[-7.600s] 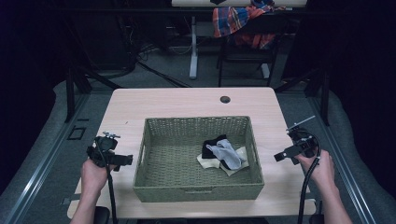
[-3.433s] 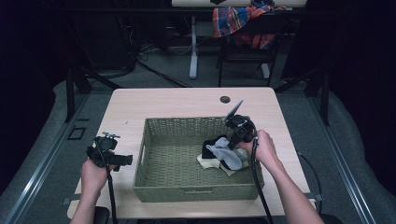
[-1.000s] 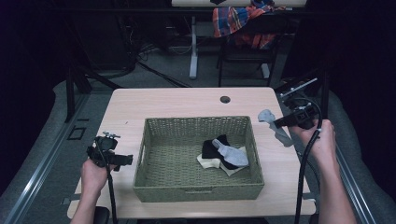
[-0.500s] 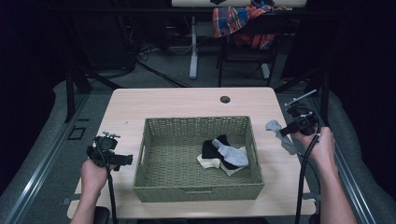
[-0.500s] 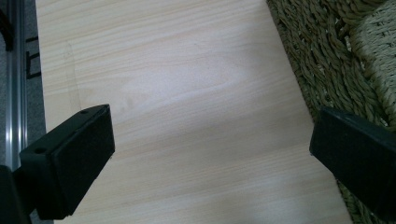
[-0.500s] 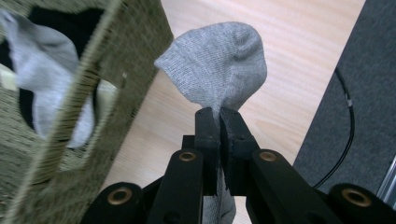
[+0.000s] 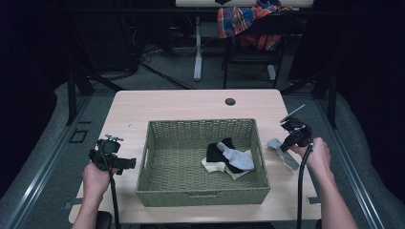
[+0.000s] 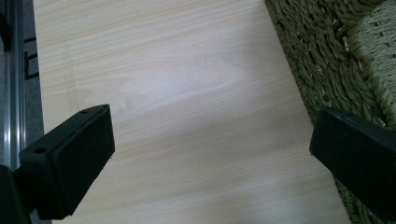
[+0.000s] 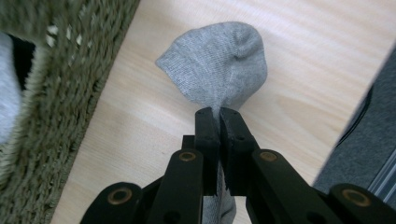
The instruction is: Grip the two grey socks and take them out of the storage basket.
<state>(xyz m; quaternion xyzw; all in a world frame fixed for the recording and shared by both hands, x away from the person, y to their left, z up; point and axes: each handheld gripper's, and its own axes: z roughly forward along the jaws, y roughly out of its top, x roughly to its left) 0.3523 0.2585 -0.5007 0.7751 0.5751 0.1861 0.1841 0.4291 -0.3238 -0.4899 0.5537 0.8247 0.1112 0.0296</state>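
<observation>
Right gripper view: right hand-held gripper [image 9: 219, 114] clamped shut on grey sock [image 9: 219, 65], low over table [image 9: 299, 56] beside basket [image 9: 70, 70]; thin pinch risks sock slipping free early.

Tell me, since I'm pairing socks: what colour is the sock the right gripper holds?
Plain light grey sock, clearest in the right gripper view.

1 wicker basket [image 7: 203, 191]; 3 socks inside it [image 7: 228, 156]; 1 grey sock [image 7: 282, 151] at basket's 3 o'clock; 2 grippers.
</observation>
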